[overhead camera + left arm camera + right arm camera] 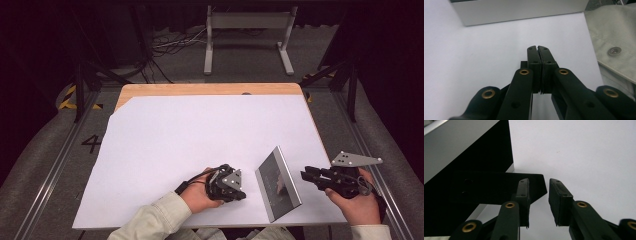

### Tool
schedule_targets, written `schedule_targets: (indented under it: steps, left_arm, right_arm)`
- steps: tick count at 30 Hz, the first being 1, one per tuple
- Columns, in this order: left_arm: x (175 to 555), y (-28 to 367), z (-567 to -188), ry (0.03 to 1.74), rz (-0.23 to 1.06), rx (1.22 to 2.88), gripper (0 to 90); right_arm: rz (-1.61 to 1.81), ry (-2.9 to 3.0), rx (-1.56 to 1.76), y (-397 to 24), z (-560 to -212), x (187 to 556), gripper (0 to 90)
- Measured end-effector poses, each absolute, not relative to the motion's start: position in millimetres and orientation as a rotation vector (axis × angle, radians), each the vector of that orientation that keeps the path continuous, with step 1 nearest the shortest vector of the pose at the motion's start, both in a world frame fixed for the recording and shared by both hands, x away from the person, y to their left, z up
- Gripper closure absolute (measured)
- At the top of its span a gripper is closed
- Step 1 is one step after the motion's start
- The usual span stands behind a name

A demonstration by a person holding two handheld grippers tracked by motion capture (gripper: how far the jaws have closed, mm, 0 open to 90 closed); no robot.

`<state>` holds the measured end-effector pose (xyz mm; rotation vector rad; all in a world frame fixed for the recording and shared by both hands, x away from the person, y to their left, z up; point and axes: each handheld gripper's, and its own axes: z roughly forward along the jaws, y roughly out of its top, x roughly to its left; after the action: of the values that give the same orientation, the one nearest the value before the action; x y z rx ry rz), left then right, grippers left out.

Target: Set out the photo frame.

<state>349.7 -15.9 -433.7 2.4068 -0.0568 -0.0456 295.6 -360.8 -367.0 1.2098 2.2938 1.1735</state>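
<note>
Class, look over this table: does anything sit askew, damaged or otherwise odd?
The grey flat panel between the two grippers lies askew, its edges at a slant to the table's edges, and it looks propped up on a black stand rather than lying flat. Nothing looks spilled or damaged.

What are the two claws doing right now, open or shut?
Left claw: shut, nothing in it.
Right claw: open, nothing between its jaws; the grey slab stands apart from it.
</note>
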Motion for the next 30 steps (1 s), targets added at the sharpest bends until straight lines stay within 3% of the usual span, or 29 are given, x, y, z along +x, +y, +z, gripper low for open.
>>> schedule_targets:
  steps: [12, 30]
  left_arm:
    - [368, 22, -432, 0.065, 0.005, 2.387, 88.9]
    - [378, 45, -429, 0.124, 0.051, 2.363, 89.4]
  right_arm:
    - [1.167, 2.210, 1.435, -349, -354, 289, 71.0]
    - [1.110, 2.185, 1.549, -340, -336, 294, 73.1]
